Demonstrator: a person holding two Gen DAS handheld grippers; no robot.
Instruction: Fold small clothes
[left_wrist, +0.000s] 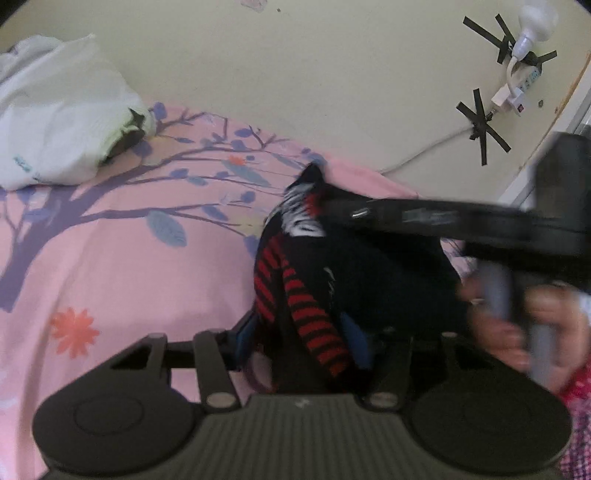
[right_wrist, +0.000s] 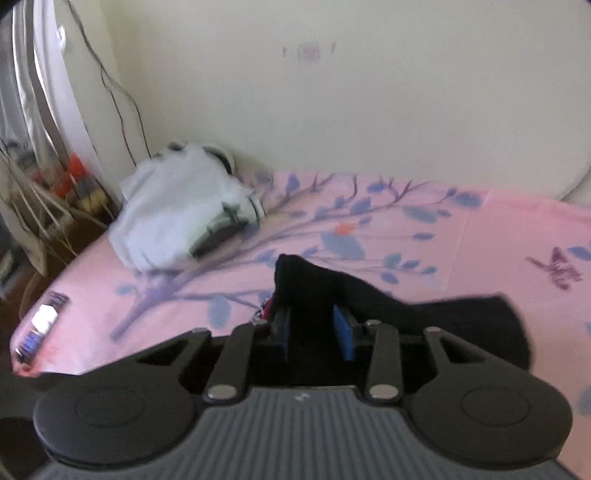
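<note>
We see both our grippers, left (left_wrist: 301, 341) and right (right_wrist: 314, 332), clamped on one black garment with red-striped sleeves (left_wrist: 354, 273) above the pink floral bedsheet (left_wrist: 122, 258).

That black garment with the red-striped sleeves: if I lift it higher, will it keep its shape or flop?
Probably flop: the black garment already sags between the left hand-held gripper and the right hand-held gripper, its striped sleeves dangling. It looks light and soft. It seems unlikely to slip, since fabric bunches between the blue pads.
</note>
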